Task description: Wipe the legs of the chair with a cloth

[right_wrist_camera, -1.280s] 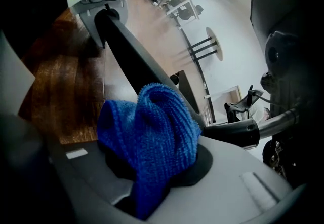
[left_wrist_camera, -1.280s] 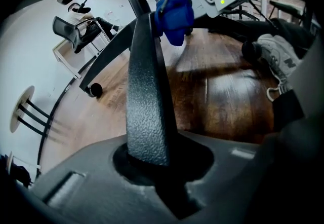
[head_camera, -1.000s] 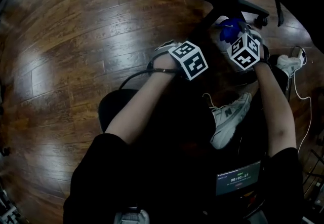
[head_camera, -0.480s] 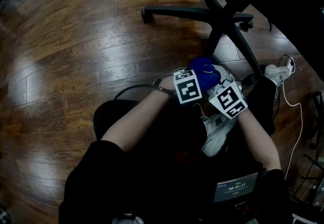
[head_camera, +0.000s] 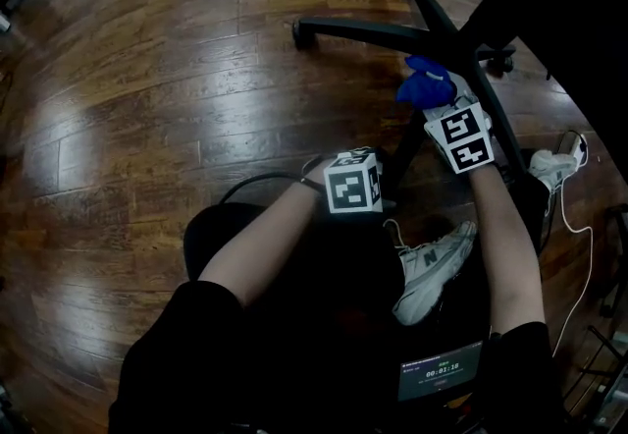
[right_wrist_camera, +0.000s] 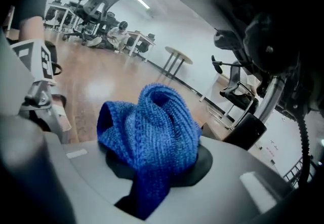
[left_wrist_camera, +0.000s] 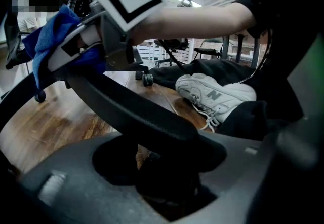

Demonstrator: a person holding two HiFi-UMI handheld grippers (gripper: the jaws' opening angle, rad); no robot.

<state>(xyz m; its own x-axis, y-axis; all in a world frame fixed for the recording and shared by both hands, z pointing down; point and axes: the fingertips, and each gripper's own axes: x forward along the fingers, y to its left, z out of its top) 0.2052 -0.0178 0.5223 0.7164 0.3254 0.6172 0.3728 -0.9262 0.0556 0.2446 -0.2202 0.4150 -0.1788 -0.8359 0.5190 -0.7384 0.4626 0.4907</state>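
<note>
Blue knitted cloth (right_wrist_camera: 152, 132) in right gripper (right_wrist_camera: 152, 192), atop black curved chair leg (left_wrist_camera: 136, 111); same leg across jaws of left gripper (left_wrist_camera: 162, 182). White sneaker (head_camera: 432, 270) just right.

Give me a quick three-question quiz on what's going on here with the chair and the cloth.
1. True or false: the right gripper has its jaws shut on the blue cloth.
2. What colour are the chair legs? A white, B black, C red.
3. Fill in: the floor is made of ____.
Key: 1 true; 2 B; 3 wood.
</note>
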